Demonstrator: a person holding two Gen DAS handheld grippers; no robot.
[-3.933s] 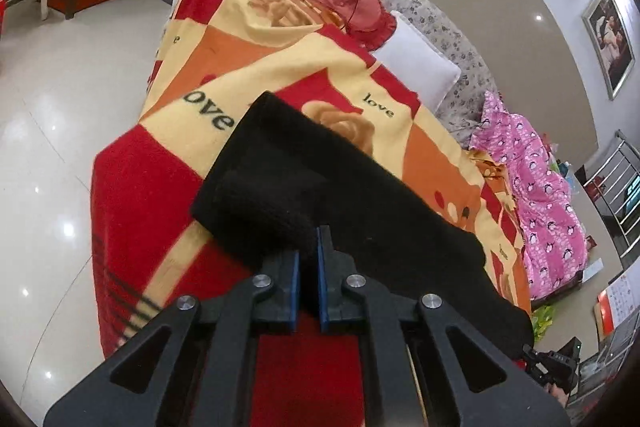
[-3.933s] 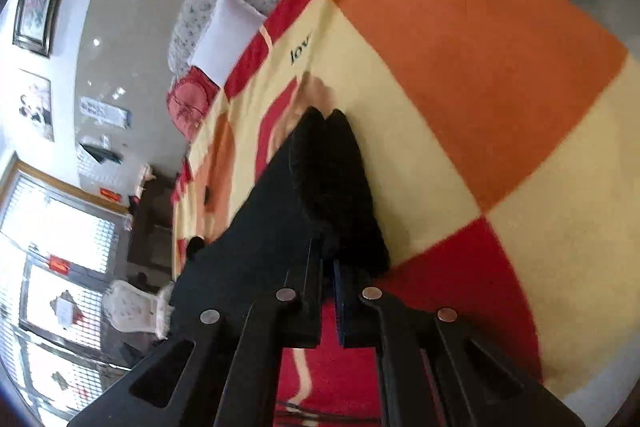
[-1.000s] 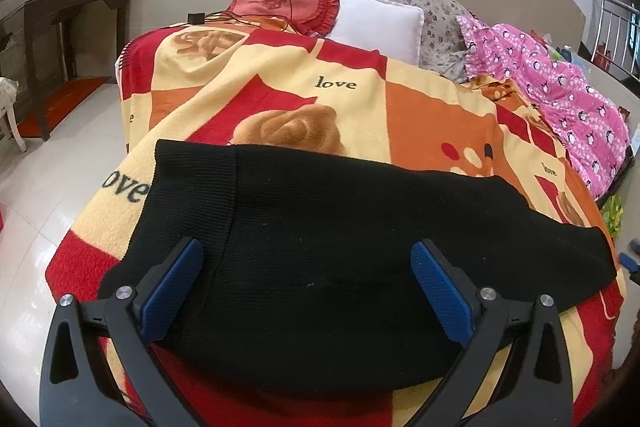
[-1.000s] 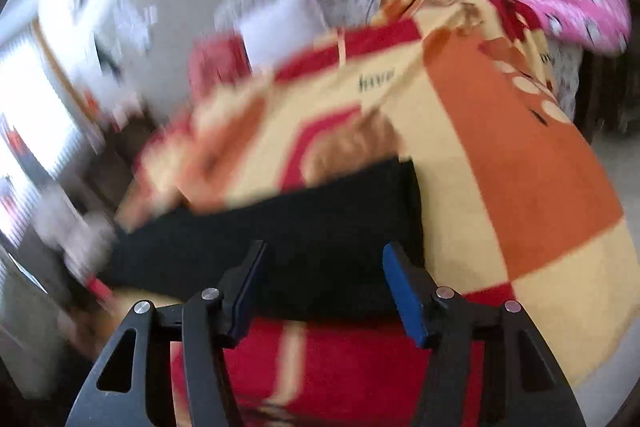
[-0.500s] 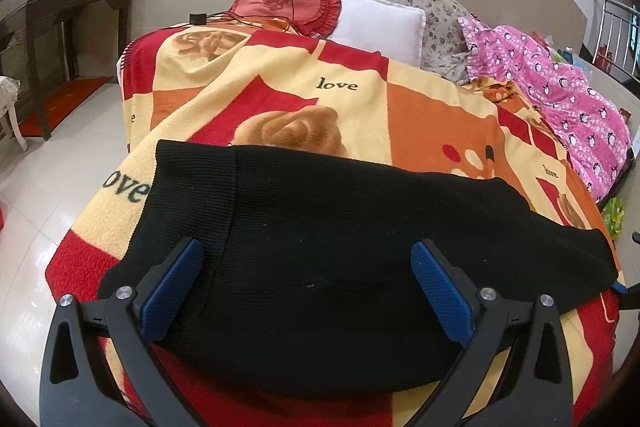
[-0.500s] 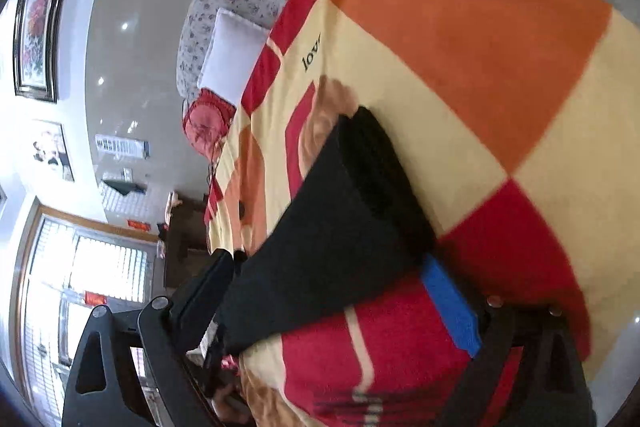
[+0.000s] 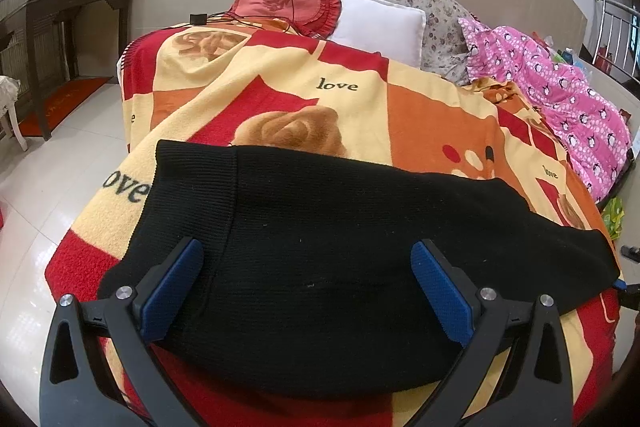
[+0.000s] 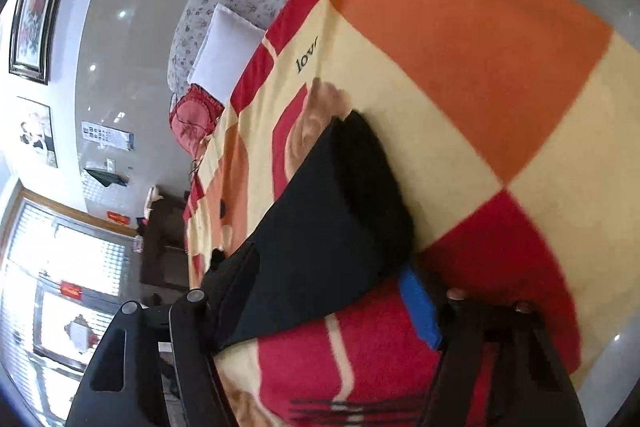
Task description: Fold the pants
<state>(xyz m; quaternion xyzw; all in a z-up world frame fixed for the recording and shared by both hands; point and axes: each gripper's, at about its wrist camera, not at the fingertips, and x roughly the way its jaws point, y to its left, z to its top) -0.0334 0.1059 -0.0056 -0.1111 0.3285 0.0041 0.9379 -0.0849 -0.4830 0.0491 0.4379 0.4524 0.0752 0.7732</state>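
Observation:
Black knit pants (image 7: 340,247) lie flat across the near end of a bed, on a red, orange and cream blanket (image 7: 280,99). The ribbed waistband is at the left. My left gripper (image 7: 308,287) is open and empty, its blue-padded fingers wide apart just above the near edge of the pants. In the right wrist view the pants (image 8: 320,235) run away to the left, with a folded end nearest me. My right gripper (image 8: 328,291) is open and empty, its fingers either side of that end of the pants.
A red cushion (image 7: 284,3), a white pillow (image 7: 380,23) and a pink penguin-print quilt (image 7: 560,83) lie at the bed's far end. A dark console table (image 7: 60,15) stands at the left on a glossy tiled floor (image 7: 36,195).
Both grippers were shut on the pants 3.9 s ago and are open now. Over the last second the left gripper has stayed still; the right has swung back close to the pants' end.

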